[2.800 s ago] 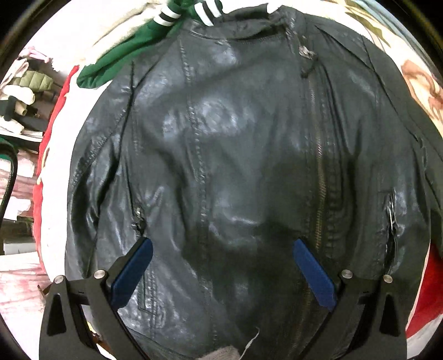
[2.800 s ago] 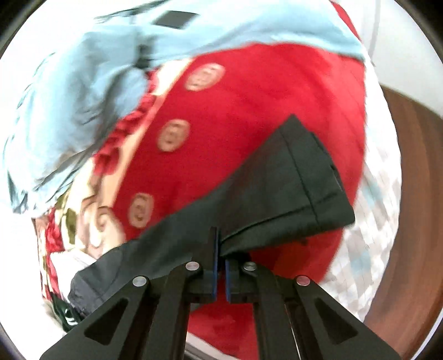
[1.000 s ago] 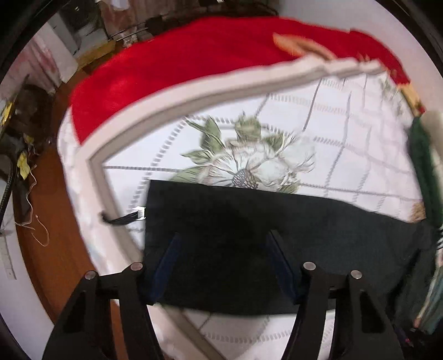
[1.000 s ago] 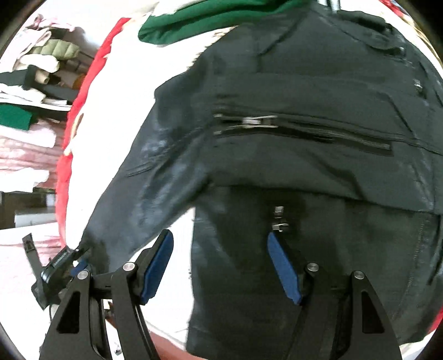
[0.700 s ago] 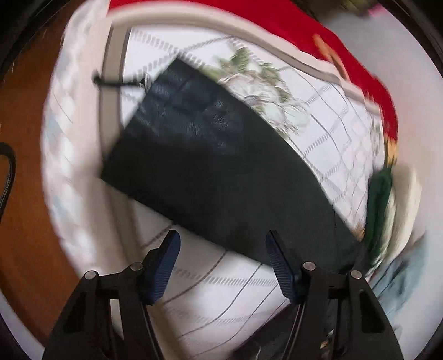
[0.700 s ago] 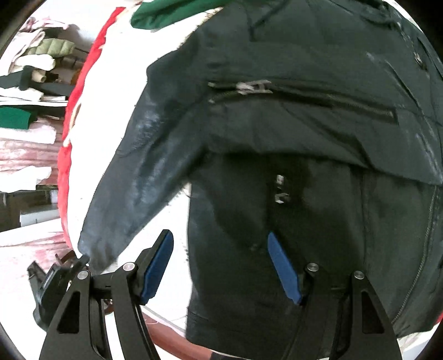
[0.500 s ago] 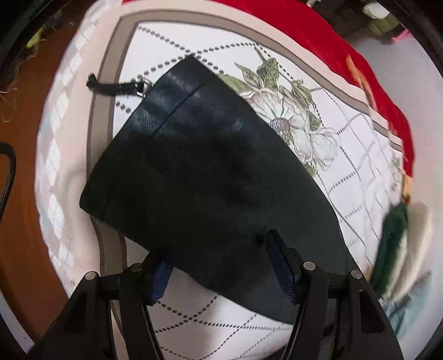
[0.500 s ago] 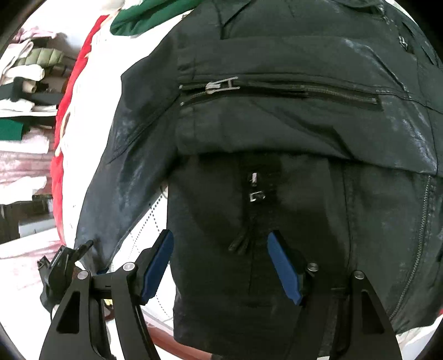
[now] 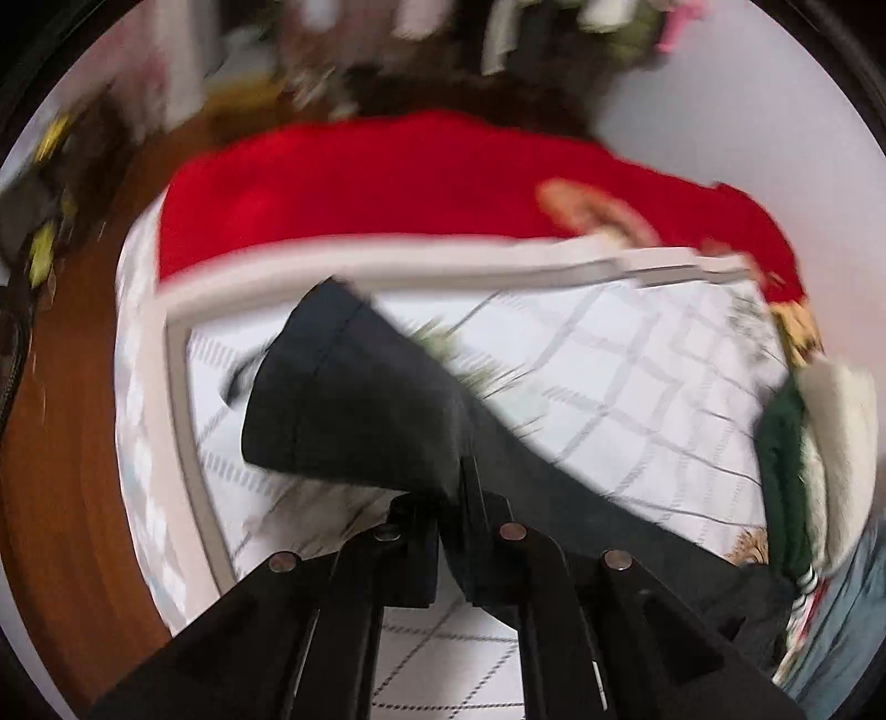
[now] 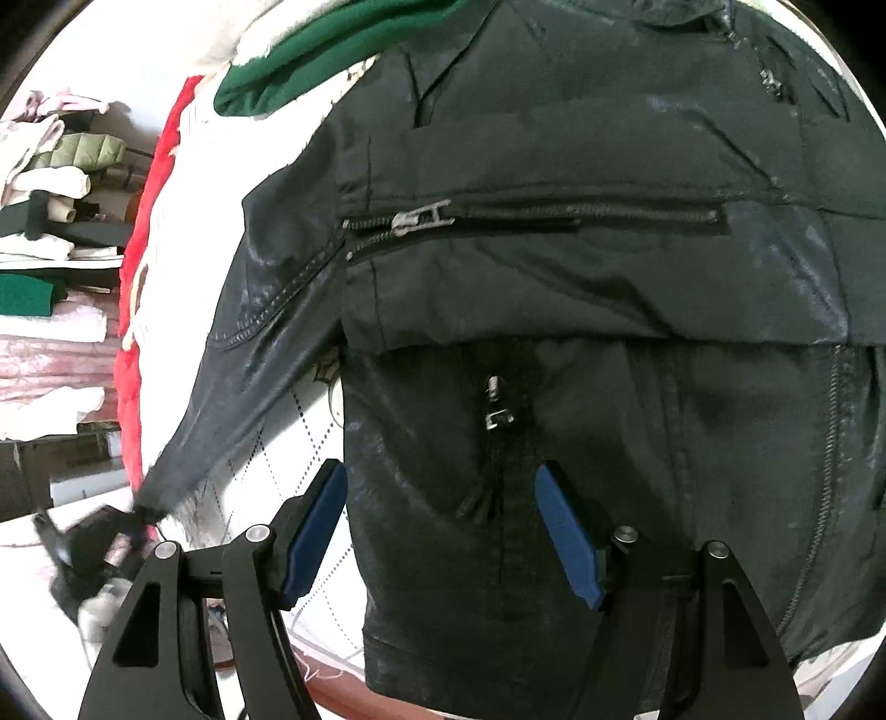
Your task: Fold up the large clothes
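A black leather jacket (image 10: 581, 310) lies face up on a white quilted bedspread (image 9: 637, 387). One sleeve is folded across the chest, its zipper (image 10: 421, 219) showing. My left gripper (image 9: 451, 498) is shut on the cuff end of the other black sleeve (image 9: 354, 410) and holds it off the bedspread. That gripper also shows at the lower left of the right wrist view (image 10: 105, 545). My right gripper (image 10: 443, 531) is open over the jacket's lower left front, its blue pads (image 10: 565, 531) on either side of a pocket zipper (image 10: 495, 415).
A red blanket (image 9: 387, 183) lies along the far edge of the bed. A green and white garment (image 9: 797, 471) lies by the jacket's collar (image 10: 332, 39). Brown wooden floor (image 9: 61, 443) is beyond the bed edge. Shelves with folded clothes (image 10: 50, 221) stand at the left.
My left gripper has closed on the sleeve cuff and lifted it. My right gripper has stayed open and drifted slightly over the jacket's lower front.
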